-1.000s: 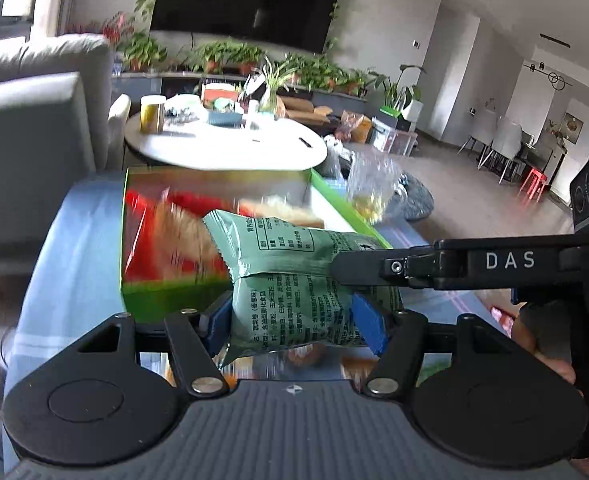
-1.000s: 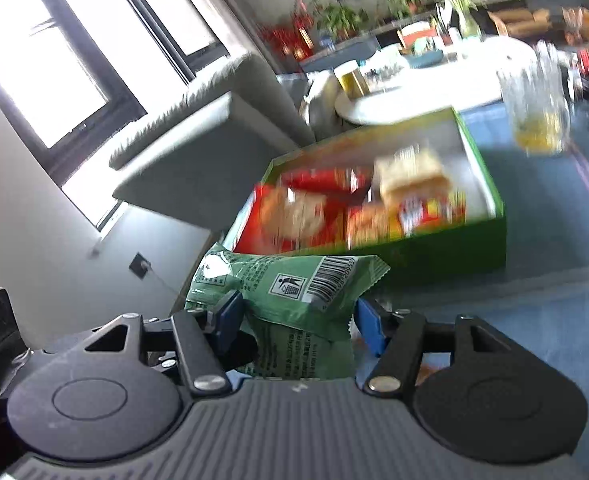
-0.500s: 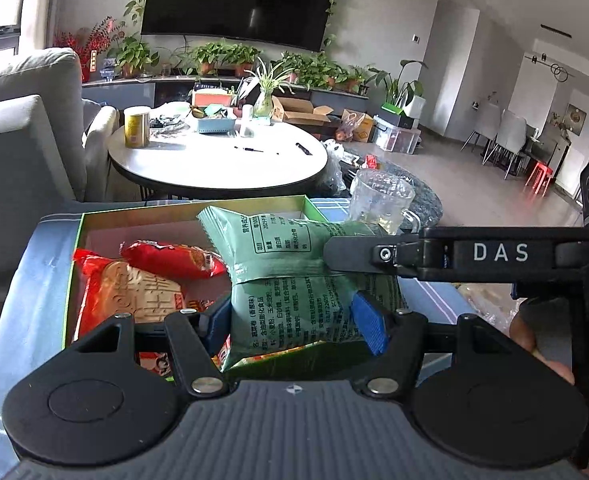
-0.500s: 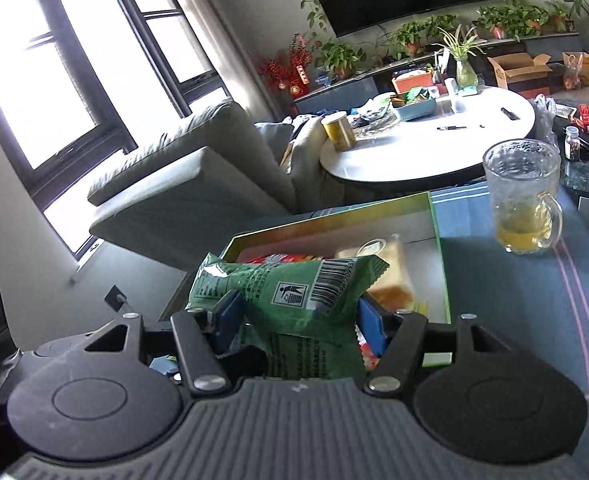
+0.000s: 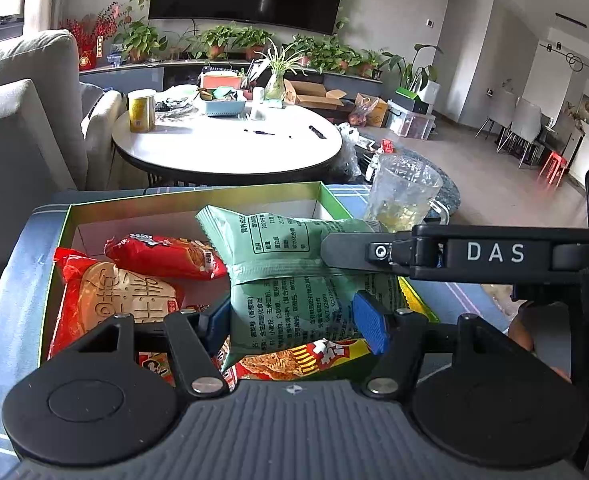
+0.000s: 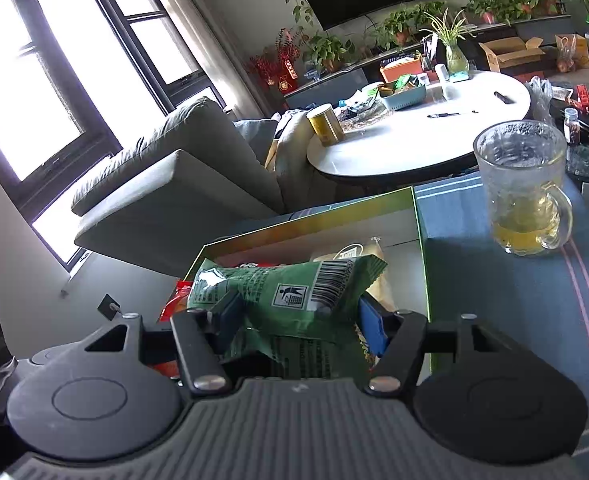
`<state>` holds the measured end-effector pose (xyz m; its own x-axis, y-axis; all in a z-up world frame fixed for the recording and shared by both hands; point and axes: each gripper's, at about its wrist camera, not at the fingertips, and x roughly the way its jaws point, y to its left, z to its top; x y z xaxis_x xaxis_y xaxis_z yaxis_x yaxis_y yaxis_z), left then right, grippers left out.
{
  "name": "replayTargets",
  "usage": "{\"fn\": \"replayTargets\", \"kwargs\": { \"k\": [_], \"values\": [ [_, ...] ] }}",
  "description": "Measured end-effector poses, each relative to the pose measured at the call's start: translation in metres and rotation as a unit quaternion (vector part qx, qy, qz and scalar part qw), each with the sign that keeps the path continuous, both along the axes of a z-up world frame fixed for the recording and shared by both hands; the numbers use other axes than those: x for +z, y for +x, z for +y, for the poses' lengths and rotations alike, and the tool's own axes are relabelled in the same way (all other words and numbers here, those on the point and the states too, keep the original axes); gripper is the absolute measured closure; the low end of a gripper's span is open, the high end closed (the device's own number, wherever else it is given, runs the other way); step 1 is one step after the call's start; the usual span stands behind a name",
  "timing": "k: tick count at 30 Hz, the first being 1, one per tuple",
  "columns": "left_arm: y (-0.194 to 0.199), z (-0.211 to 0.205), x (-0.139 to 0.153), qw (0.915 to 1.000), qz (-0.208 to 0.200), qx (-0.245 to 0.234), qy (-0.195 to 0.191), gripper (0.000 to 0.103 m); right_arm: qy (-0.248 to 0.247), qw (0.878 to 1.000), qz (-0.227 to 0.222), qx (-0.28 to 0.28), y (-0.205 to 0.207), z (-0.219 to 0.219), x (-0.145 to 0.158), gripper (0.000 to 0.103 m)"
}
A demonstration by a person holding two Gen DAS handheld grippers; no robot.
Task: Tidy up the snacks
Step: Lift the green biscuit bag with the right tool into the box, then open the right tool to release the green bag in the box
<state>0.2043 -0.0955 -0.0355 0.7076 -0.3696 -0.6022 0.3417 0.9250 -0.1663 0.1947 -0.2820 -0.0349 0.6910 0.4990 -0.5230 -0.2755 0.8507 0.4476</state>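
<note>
White letters "DAS" on the black arm of the right gripper (image 5: 494, 254). Pale green foil snack packet (image 5: 290, 280): black Chinese print, nutrition table, mostly too small to read; right wrist view shows its barcode and bin-the-litter pictogram (image 6: 290, 294). Red crinkled snack bag (image 5: 110, 300): large cream Chinese characters, unread.

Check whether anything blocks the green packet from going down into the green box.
No lid or barrier shows. The green packet, clamped by the left gripper and right gripper, hangs over the open green box. Red snack packs fill the box's left side; the floor by its far wall looks bare.
</note>
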Motion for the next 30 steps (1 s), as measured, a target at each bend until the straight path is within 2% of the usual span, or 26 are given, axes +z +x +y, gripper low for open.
{"fn": "replayTargets", "kwargs": {
  "k": [7,10,13,30],
  "values": [
    [0.007,-0.004,-0.011,0.9997,0.023,-0.002,0.008,0.041,-0.004,1.000,0.009,0.003,0.009,-0.003,-0.009,0.026],
    [0.009,-0.006,-0.019,0.9992,0.038,-0.005,0.015,0.041,-0.024,1.000,0.007,-0.006,0.011,-0.001,-0.015,0.026],
    [0.004,-0.007,-0.021,0.9990,0.039,-0.009,0.022,0.041,-0.052,0.999,-0.003,-0.016,0.008,0.003,-0.019,0.026],
    [-0.012,0.003,-0.012,0.9993,0.027,0.003,0.026,0.040,-0.053,0.998,-0.019,-0.037,-0.018,-0.006,-0.008,0.026]
  ]
}}
